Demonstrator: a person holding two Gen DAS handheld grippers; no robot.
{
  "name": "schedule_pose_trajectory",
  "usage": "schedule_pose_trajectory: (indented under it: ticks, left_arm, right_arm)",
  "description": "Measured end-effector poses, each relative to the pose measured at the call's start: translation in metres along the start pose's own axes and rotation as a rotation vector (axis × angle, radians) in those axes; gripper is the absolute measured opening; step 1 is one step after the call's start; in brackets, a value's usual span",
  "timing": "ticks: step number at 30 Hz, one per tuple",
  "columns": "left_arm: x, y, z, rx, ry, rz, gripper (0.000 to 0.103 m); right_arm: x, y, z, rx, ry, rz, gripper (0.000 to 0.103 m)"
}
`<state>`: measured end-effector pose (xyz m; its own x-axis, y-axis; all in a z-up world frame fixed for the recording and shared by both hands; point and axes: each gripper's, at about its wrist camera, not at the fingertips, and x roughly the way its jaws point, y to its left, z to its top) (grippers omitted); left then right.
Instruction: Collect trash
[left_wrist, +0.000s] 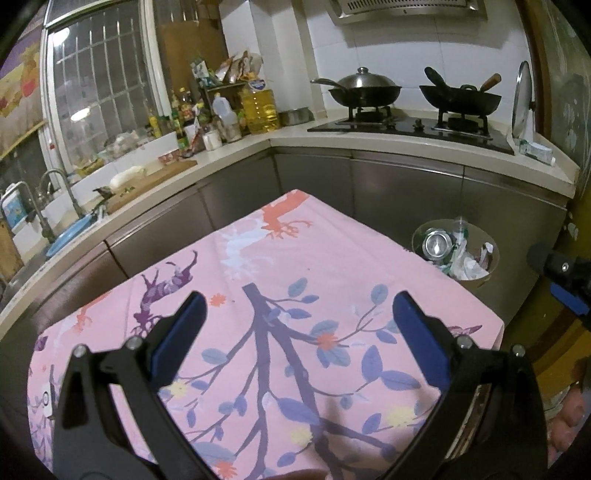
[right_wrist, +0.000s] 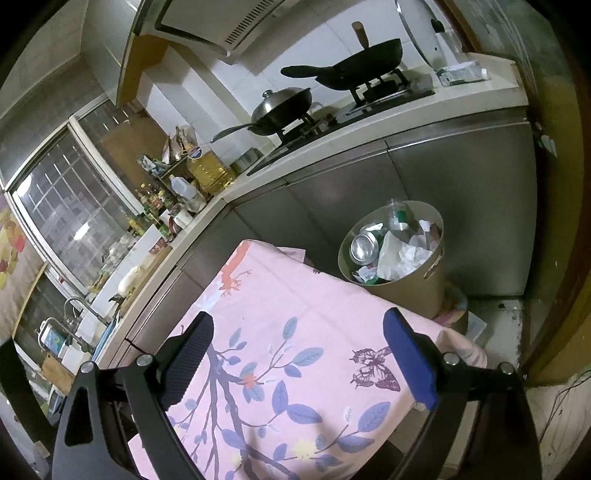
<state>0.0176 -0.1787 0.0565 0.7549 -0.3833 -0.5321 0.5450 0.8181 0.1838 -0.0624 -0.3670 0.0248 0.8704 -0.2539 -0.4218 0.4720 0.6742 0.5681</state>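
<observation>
The left gripper (left_wrist: 299, 314) is being held over a table covered with a pink tablecloth (left_wrist: 295, 266) that has a tree, leaves and flowers printed on it. Its jaws are being kept wide apart, and nothing is being pinched between them. The right gripper (right_wrist: 297, 334) is being held over the right part of the same cloth. Its jaws are also spread wide, with nothing between them.

The trash is being kept in a round trash bin (right_wrist: 424, 280) on the floor, just past the far right corner of the table and in front of the grey cabinets (right_wrist: 461, 192). A crushed can (right_wrist: 364, 248), a clear plastic bottle (right_wrist: 397, 216) and crumpled white paper (right_wrist: 406, 254) are lying inside it. No trash is being seen on the cloth.

Far behind, two woks (left_wrist: 365, 90) are sitting on the stove (left_wrist: 410, 127).
</observation>
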Motion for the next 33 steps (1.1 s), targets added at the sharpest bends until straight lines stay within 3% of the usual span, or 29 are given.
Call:
schedule_pose_trajectory:
  ticks: [33]
  left_arm:
    - [0.0049, -0.0061, 0.0007, 0.02, -0.005, 0.043, 0.097]
  right_arm:
    - [0.0022, -0.0106, -0.0076, 0.045, 0.001, -0.003, 0.089]
